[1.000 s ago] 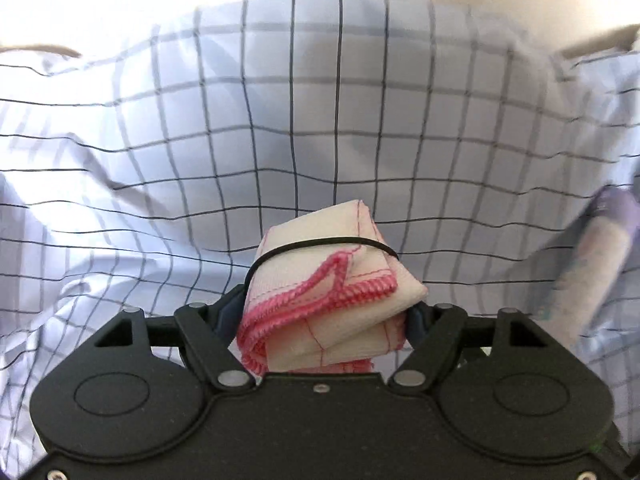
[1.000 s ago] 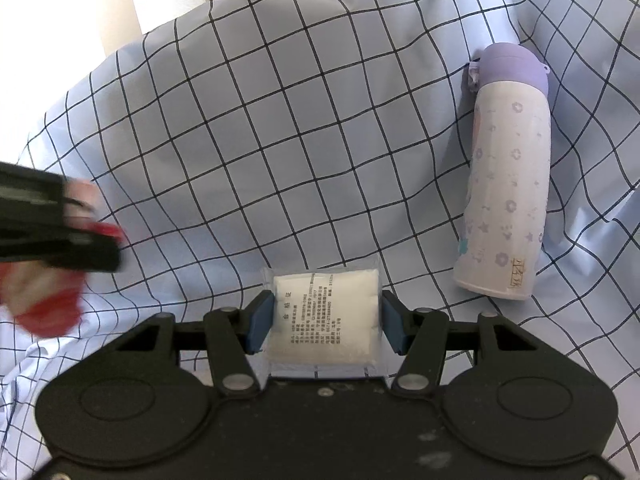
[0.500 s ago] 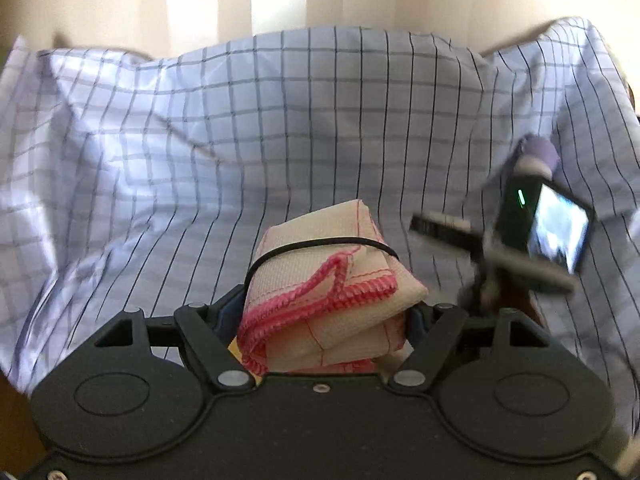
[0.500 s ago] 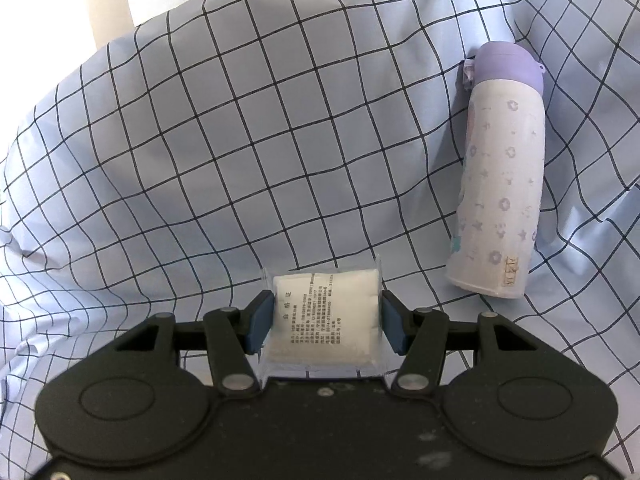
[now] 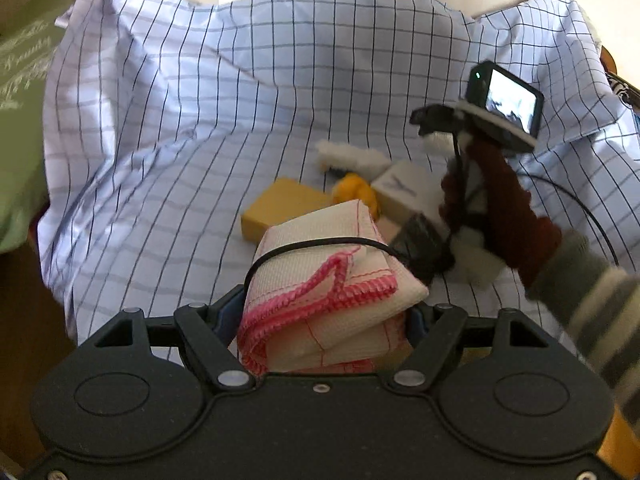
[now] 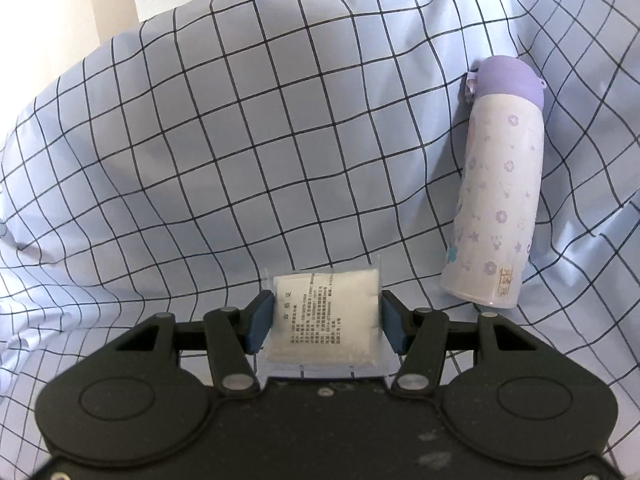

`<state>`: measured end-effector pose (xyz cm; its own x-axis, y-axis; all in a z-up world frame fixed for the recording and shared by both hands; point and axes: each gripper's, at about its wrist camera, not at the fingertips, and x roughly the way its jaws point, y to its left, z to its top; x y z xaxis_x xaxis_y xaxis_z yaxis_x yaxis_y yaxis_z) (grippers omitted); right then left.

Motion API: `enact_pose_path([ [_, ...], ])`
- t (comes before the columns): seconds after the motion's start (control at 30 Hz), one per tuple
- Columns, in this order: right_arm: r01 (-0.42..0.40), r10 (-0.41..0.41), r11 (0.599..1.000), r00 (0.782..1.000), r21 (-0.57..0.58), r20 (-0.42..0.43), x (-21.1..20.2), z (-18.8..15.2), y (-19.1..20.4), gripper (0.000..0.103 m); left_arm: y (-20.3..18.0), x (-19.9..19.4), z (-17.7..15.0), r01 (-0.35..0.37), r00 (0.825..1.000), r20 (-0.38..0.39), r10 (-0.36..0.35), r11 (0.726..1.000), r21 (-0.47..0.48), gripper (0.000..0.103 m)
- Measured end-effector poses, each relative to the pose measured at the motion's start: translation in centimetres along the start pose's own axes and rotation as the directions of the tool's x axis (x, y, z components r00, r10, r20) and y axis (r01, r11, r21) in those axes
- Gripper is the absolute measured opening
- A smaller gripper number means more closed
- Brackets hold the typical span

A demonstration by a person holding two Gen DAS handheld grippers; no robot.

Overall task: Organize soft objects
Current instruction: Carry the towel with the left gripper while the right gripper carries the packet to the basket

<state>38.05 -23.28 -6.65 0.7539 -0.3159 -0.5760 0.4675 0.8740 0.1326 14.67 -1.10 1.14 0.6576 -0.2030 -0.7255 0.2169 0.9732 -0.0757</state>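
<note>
My left gripper is shut on a folded white cloth with pink stitched edges, bound by a black band, held above the checked cloth. My right gripper is shut on a clear-wrapped white packet with printed text above the same checked cloth. In the left wrist view the right gripper unit with its camera and a gloved hand are at right. On the cloth beyond lie a yellow sponge block, an orange soft item, a white fluffy item and a white packet.
A purple-capped white bottle lies on the checked cloth to the right of the right gripper. A green bag stands at the far left of the left wrist view. The cloth rises in folds at the back and sides.
The left gripper has pulled back and higher with its cloth, so the sponge and soft items on the cloth now show. The right gripper has shifted slightly; the bottle sits a little lower in view.
</note>
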Motion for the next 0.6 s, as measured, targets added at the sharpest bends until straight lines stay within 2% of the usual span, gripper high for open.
enact_pose_path([
  [0.1, 0.017, -0.017, 1.000, 1.000, -0.002, -0.001, -0.5, 0.6, -0.1, 0.056, 0.0, -0.4, -1.2, 0.007, 1.000, -0.012, -0.007, 1.000, 0.007, 0.072],
  [0.2, -0.004, 0.004, 1.000, 1.000, 0.000, 0.025, -2.7, 1.5, -0.6, 0.056, -0.1, -0.8, -2.0, 0.017, 1.000, -0.020, -0.016, 1.000, 0.018, 0.072],
  [0.3, -0.069, 0.069, 0.998, 0.995, 0.009, 0.073, -6.6, 2.6, -1.6, 0.056, -0.2, -0.8, -2.4, 0.029, 0.999, -0.034, -0.028, 0.999, 0.017, 0.072],
  [0.43, -0.160, 0.161, 0.987, 0.977, -0.017, 0.136, -13.0, 2.6, -3.2, 0.056, -0.2, -0.8, -2.7, 0.040, 0.998, -0.049, -0.039, 0.999, 0.019, 0.072],
  [0.6, -0.251, 0.258, 0.966, 0.953, -0.062, 0.158, -20.8, -0.1, -5.5, 0.056, -0.2, -1.0, -3.3, 0.050, 0.996, -0.080, -0.047, 0.998, 0.026, 0.072],
])
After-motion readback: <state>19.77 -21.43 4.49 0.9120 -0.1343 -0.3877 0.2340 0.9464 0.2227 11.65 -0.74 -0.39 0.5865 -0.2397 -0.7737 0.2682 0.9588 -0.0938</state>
